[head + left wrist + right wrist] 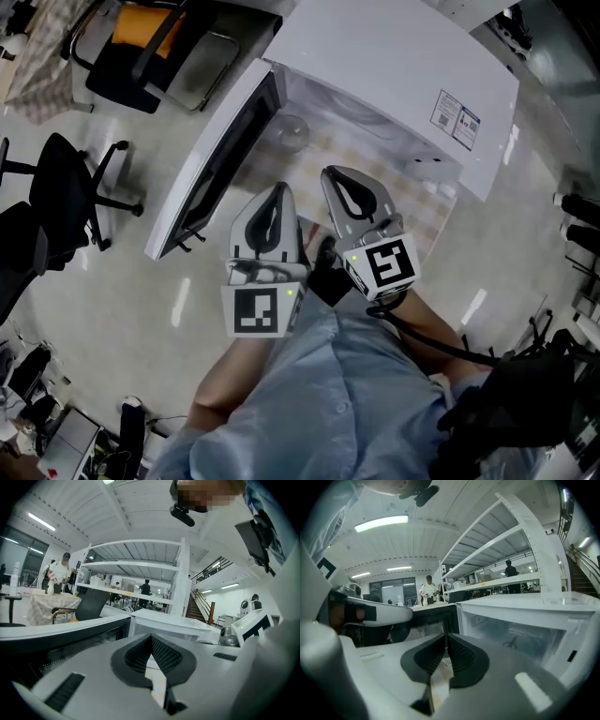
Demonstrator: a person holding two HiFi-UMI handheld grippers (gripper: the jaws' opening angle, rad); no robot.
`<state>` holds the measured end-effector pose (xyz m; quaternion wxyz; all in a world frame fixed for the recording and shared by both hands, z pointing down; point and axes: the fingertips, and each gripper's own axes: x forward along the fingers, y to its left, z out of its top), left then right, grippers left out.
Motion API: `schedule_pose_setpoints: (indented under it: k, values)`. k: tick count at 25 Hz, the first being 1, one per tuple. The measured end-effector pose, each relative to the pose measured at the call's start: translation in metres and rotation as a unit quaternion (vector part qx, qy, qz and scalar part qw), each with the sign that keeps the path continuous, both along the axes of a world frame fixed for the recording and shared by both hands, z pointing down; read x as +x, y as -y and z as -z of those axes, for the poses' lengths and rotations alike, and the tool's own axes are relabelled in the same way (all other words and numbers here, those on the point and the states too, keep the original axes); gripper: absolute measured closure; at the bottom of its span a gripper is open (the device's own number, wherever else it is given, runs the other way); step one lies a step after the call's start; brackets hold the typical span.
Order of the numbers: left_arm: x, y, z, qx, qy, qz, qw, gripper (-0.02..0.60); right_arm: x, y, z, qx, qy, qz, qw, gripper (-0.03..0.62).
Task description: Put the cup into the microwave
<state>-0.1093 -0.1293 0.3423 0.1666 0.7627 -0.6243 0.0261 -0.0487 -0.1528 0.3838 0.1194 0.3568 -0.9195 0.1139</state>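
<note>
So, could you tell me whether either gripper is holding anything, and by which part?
Nothing is held: left gripper and right gripper are both shut and empty; the cup sits inside the microwave.

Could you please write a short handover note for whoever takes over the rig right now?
Left gripper: shut, empty, in front of the microwave.
Right gripper: shut, empty, beside the left one.
Cup: looks like a clear one, inside the microwave cavity, apart from both grippers.
Door: swung open to the left.
Done: cup is in.
Left: probably only closing the door.
</note>
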Motion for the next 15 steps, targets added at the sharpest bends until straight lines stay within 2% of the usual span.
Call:
schedule_pose_setpoints:
  k: [6,8,9,12,15]
  values:
    - [-0.009,0.016,-0.036,-0.002,-0.003,-0.003,1.0,0.574,-0.006,0.016,-0.046,-0.001,-0.011,0.001,1.0,0.565]
    - [-0.01,0.019,-0.048,0.001,-0.003,-0.007,1.0,0.574,-0.008,0.021,-0.06,0.004,-0.011,-0.004,1.0,0.538]
    - [-0.01,0.02,-0.054,0.003,-0.002,-0.009,1.0,0.574,-0.008,0.023,-0.067,0.008,-0.01,-0.005,1.0,0.507]
    - [-0.01,0.023,-0.075,0.006,0.003,-0.013,0.9999,0.574,-0.012,0.025,-0.084,0.015,-0.005,0.0,1.0,0.352]
    - [-0.008,0.025,-0.091,0.01,0.007,-0.013,0.9998,0.574,-0.018,0.025,-0.104,0.011,-0.005,0.015,1.0,0.277]
